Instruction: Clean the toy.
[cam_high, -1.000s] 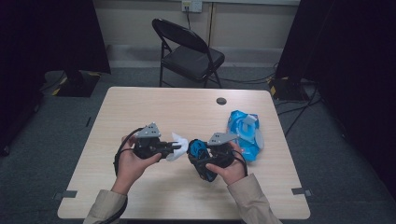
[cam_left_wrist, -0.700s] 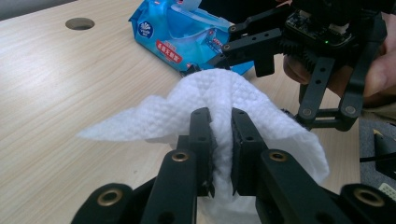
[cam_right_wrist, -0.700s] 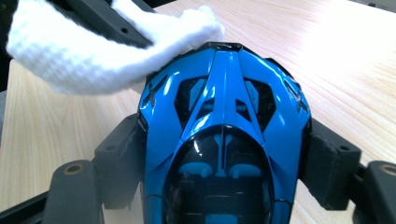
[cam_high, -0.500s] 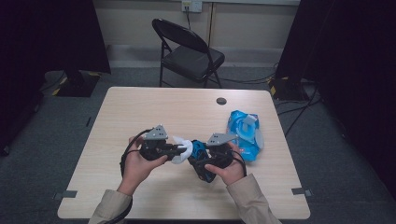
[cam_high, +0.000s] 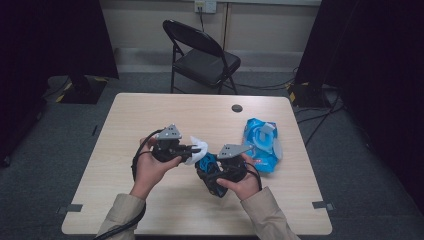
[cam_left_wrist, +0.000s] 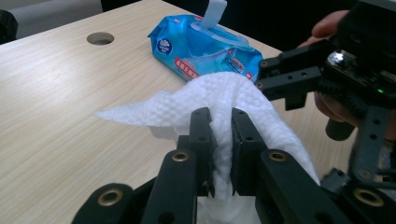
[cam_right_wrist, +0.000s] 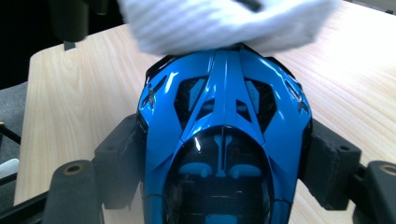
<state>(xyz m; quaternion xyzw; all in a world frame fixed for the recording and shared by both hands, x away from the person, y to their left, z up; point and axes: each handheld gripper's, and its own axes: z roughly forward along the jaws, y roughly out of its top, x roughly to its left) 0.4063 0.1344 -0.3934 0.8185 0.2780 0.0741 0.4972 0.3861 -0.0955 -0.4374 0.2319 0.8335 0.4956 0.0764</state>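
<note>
Crept a shade closer to the right hand since a second ago, and otherwise hardly stirred: left claw (cam_left_wrist: 220, 116), pinched narrow on a white wipe (cam_left_wrist: 219, 95), with the cloth bunched between the pads and fanning out beyond the tips. Right claw (cam_right_wrist: 224, 156) unmoved, spread wide and clamped on the flanks of a blue toy car (cam_right_wrist: 224, 121), one pad on each side.

Held above the near half of the table (cam_high: 150, 110), about midway between its left and right edges, clear of the top. Long axis running straight out along the right claw's jaws, windscreen nearest that hand, nose pointing away and toward the left claw. Wipe draped across the nose and touching it, seen from the right gripper view as a white band over the far end of the bonnet.

Probably a cleaning stroke next: from nose back toward windscreen, along the car's length rather than across it, done by the left claw, already the nearer one. Worth keeping the wide grip steady against that push.

Open pack of wipes (cam_left_wrist: 205, 44) lying flat near the right edge, well apart from both claws.
</note>
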